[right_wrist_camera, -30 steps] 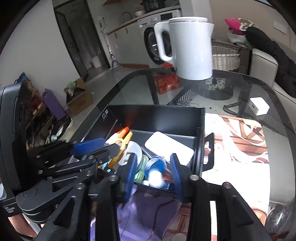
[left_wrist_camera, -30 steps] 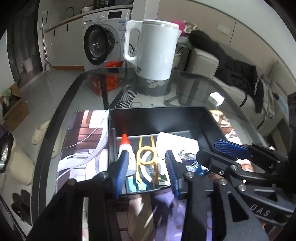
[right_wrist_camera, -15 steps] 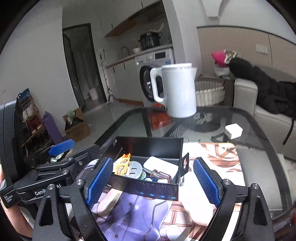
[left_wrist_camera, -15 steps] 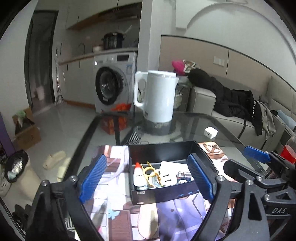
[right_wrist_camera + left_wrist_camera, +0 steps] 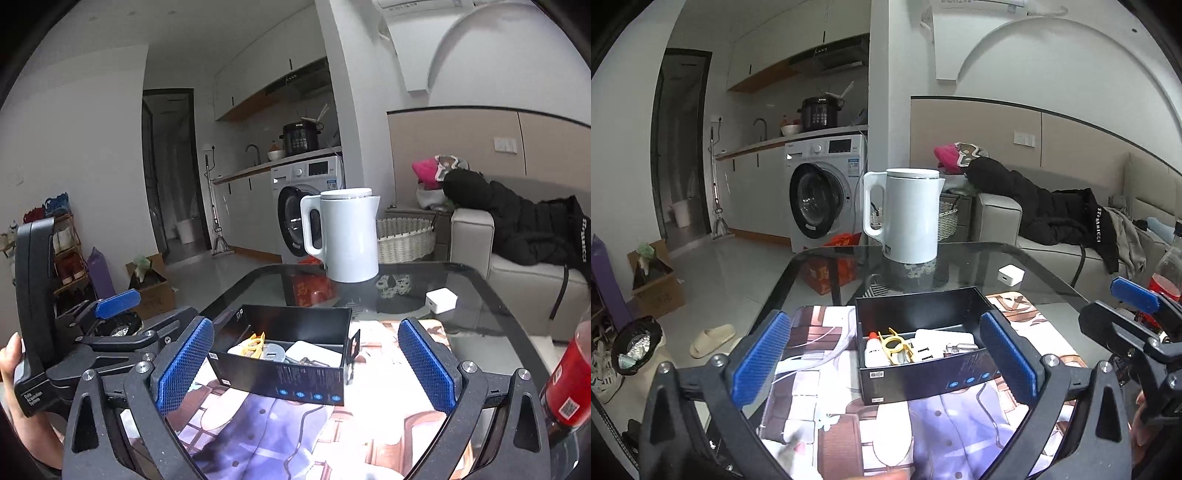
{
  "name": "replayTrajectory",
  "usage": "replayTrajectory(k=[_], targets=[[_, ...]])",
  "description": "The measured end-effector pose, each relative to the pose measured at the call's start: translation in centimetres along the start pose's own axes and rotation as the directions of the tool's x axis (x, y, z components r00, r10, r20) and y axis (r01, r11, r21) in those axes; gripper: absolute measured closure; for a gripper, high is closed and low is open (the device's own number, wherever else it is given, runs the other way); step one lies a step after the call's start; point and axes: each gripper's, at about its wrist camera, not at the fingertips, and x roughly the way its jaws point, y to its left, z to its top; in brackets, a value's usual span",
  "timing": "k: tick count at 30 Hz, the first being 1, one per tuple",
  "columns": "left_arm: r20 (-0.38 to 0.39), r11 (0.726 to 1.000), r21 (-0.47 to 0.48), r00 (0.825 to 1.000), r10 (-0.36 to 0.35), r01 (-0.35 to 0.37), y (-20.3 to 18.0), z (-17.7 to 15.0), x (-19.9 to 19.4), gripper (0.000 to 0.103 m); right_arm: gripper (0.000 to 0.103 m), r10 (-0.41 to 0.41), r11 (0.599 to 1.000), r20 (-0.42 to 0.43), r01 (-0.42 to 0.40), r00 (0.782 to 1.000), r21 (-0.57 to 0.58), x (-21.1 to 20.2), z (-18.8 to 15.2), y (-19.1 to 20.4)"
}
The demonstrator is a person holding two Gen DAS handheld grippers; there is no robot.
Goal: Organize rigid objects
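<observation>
Both hand-held grippers have pulled back and risen from the box since a second ago, when their blue pads hung just over its contents. The left hand-held gripper has just been opening, jaws now wide apart with nothing between them. The right hand-held gripper has opened likewise and is empty. Beyond them, a black box sits on a printed mat on the glass tabletop. Inside the box lie a small white bottle, a yellow clip and a white block. Farther back stand a white kettle and a small white cube. A red bottle stands at the right edge.
</observation>
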Motion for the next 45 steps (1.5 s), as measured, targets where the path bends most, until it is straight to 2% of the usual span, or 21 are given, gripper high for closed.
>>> replayTrajectory(k=[6, 16, 22, 45], targets=[[0.011, 0.999, -0.022, 1.000, 0.025, -0.025, 0.3, 0.0, -0.1, 0.000, 0.001, -0.004, 1.000, -0.015, 0.004, 1.000, 0.013, 0.2, 0.0, -0.4], [0.015, 1.000, -0.010, 1.000, 0.027, -0.026, 0.0, 0.0, -0.2, 0.000, 0.001, 0.004, 1.000, -0.011, -0.004, 1.000, -0.003, -0.2, -0.2, -0.1], [0.014, 1.000, -0.006, 1.000, 0.025, -0.025, -0.2, -0.1, -0.2, 0.000, 0.001, 0.007, 1.000, -0.035, -0.008, 0.999, -0.012, 0.2, -0.5, 0.2], [0.009, 0.999, -0.007, 0.999, 0.053, -0.053, 0.0, -0.1, 0.1, 0.000, 0.001, 0.002, 1.000, -0.019, -0.003, 1.000, -0.027, -0.5, -0.3, 0.6]])
